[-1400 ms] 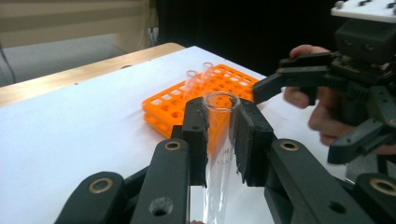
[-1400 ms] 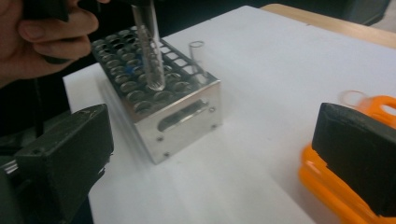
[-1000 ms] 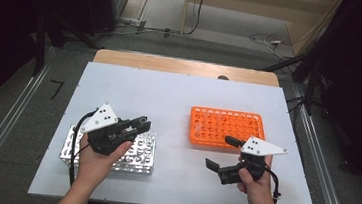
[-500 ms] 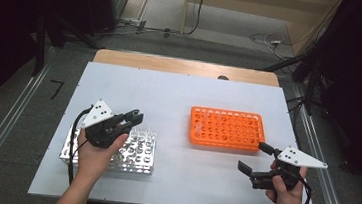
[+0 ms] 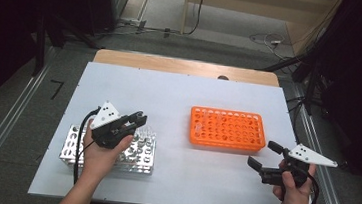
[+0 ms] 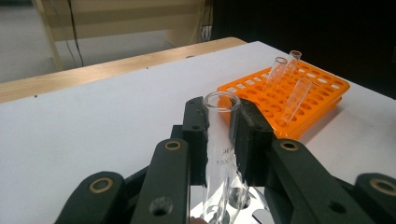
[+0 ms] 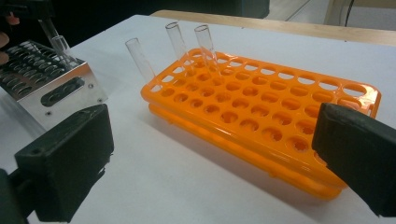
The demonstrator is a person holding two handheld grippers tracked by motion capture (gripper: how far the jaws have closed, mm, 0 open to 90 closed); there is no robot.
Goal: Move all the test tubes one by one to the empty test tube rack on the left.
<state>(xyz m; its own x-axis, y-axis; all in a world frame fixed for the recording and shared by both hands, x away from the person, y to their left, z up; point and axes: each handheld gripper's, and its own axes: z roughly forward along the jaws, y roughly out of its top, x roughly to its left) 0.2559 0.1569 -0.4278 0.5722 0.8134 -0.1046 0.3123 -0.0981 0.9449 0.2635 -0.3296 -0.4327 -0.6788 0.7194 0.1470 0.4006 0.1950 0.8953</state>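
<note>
Clear glass test tube (image 6: 223,154) is pinched between the jaws of the left gripper (image 5: 134,122), standing upright with its bottom end right over the metal rack (image 5: 72,144) at the near left of the table (image 5: 179,97). The right gripper (image 5: 264,157) sits at the near right with its jaws wide apart, holding nothing, just beside the orange rack (image 5: 226,129). That orange rack has three tubes (image 7: 175,39) leaning in its far-left corner holes.
</note>
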